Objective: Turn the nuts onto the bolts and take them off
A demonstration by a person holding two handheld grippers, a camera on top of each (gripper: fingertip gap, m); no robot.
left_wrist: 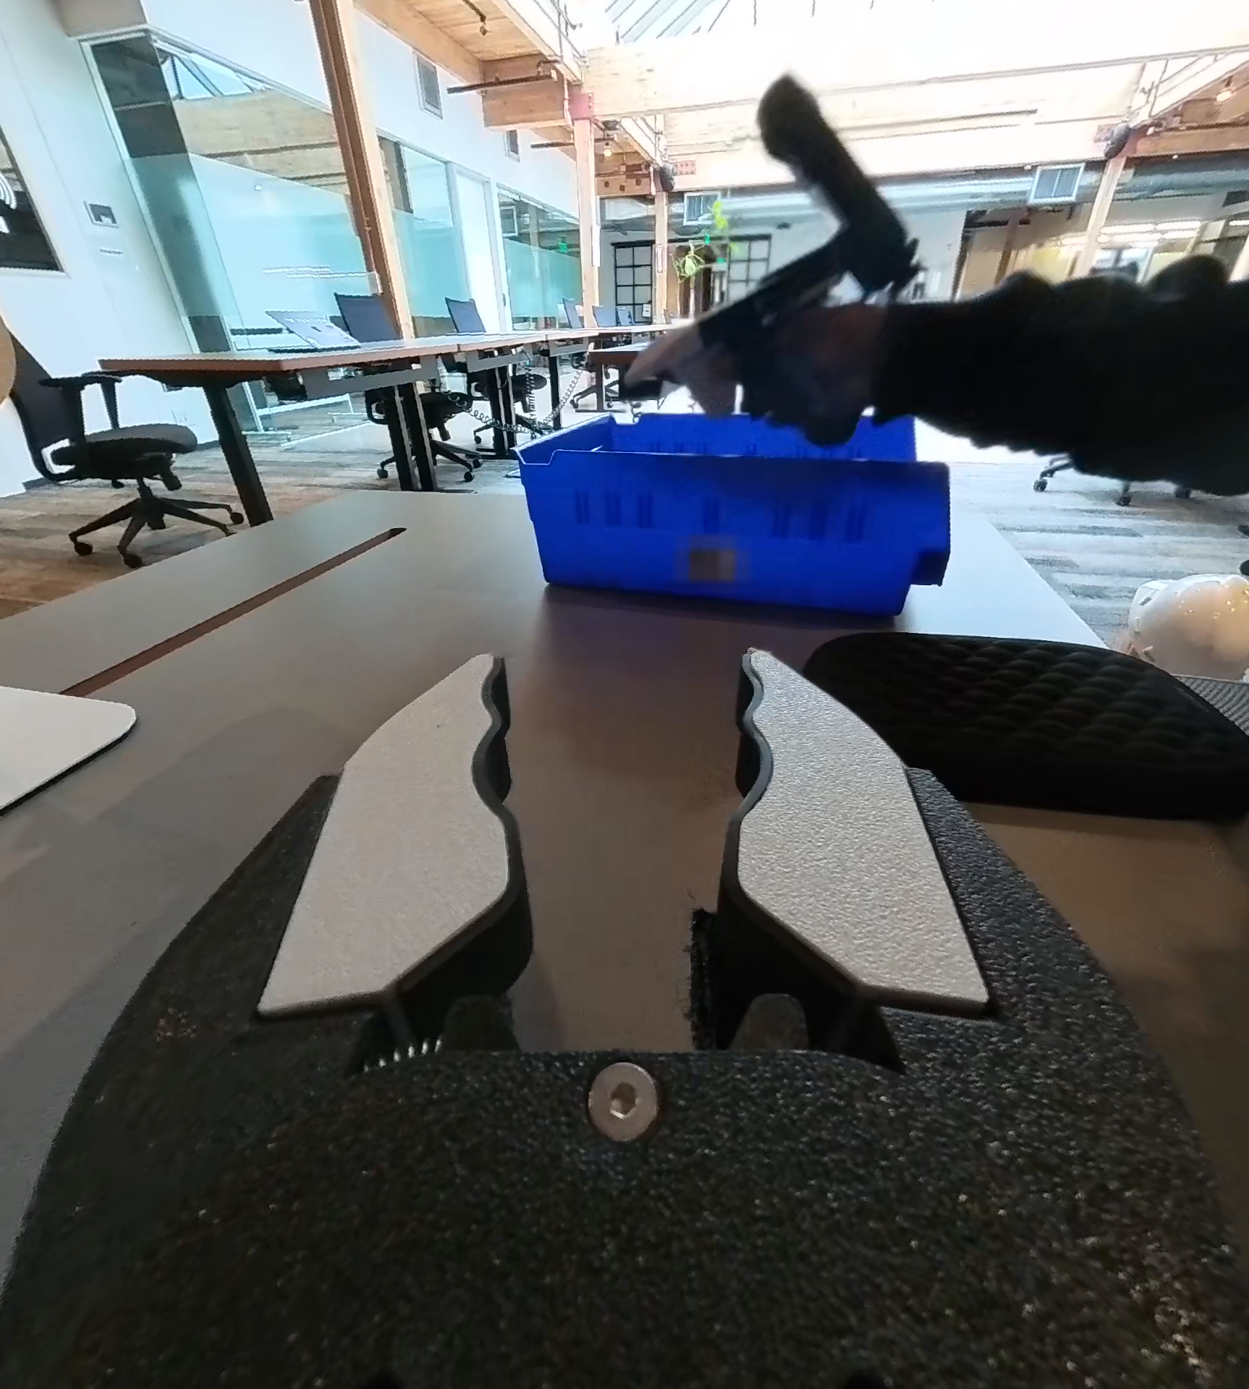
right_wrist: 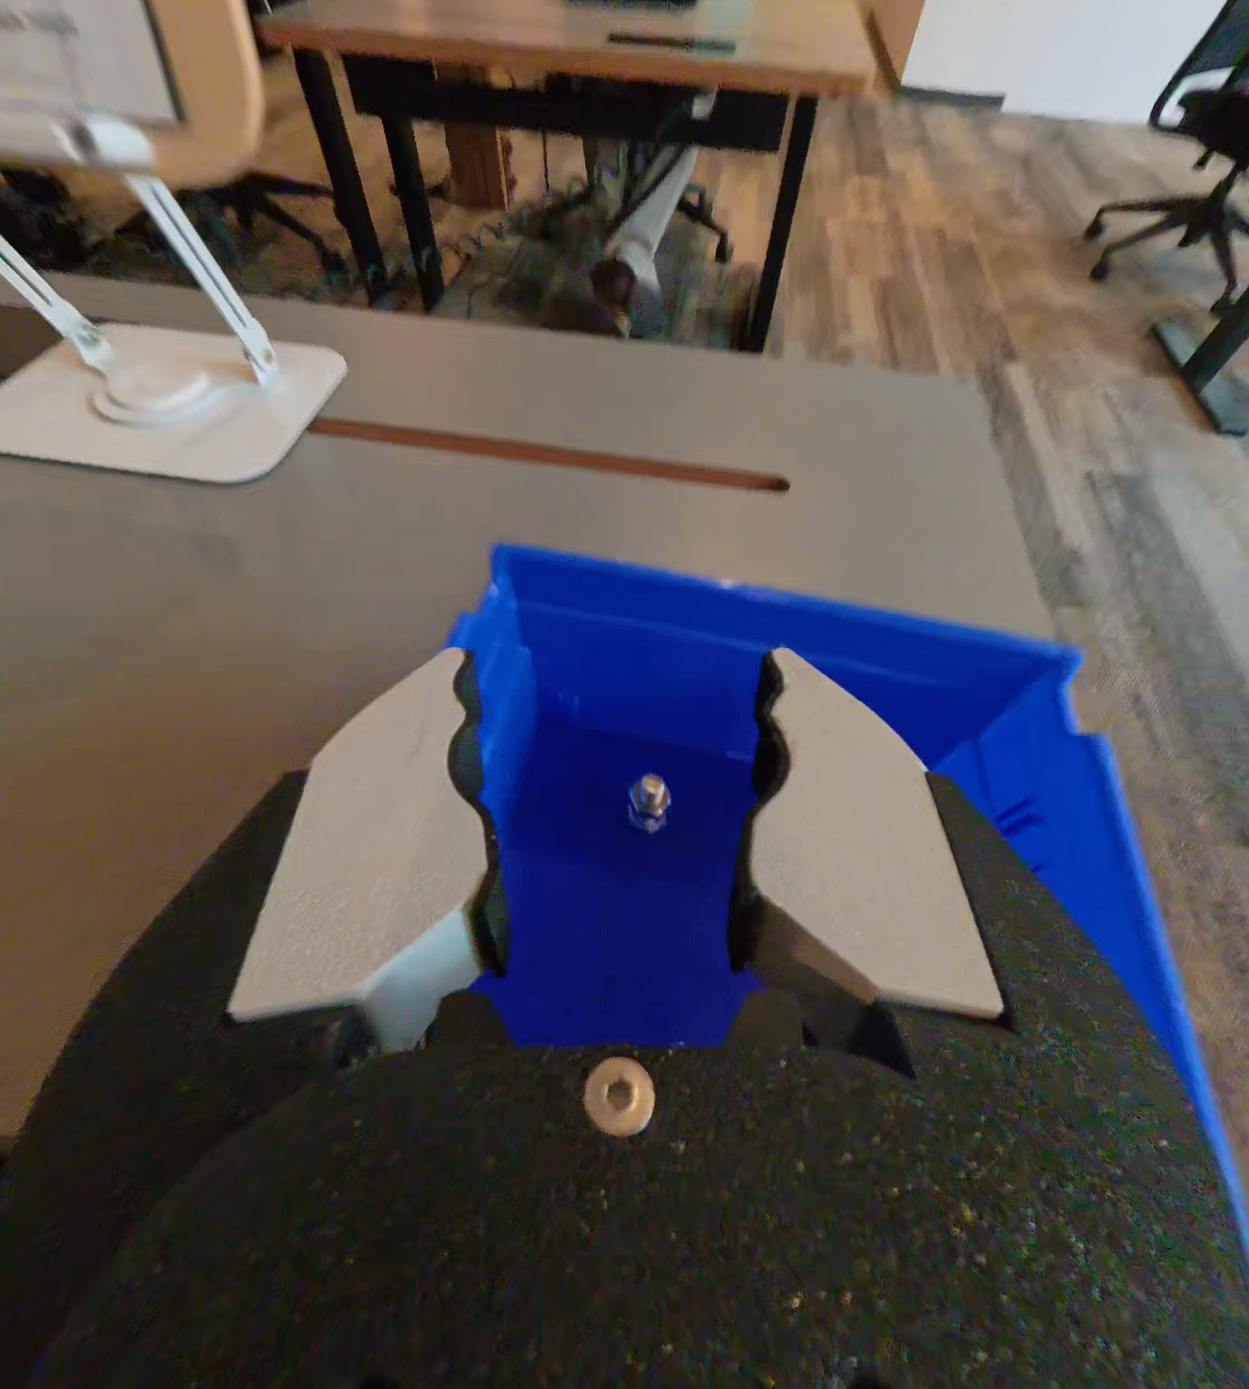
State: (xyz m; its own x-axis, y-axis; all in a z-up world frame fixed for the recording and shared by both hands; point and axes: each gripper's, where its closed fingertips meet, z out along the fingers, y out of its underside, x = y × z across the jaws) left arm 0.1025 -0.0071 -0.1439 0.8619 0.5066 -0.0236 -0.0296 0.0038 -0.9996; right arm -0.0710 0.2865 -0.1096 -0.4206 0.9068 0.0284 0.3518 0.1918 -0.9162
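A blue plastic bin [right_wrist: 682, 624] stands on the dark table. On its floor stands a small silver bolt with a nut on it [right_wrist: 648, 803], upright. My right gripper [right_wrist: 618, 699] is open and empty, held over the bin with the bolt between and below its fingers. In the left wrist view the bin [left_wrist: 734, 526] is at the far right of the table, and the right gripper [left_wrist: 651, 383], blurred, reaches over it in a person's dark-sleeved hand. My left gripper [left_wrist: 625, 684] is open and empty, low over the table, well short of the bin.
A white lamp base [right_wrist: 148, 410] stands on the table's left, also in the left wrist view [left_wrist: 5, 744]. A long slot [right_wrist: 546, 455] runs across the table. A black padded armrest [left_wrist: 1020, 721] lies right of my left gripper. Office chairs and desks stand beyond. There is about 35 cm between the tips of the two grippers.
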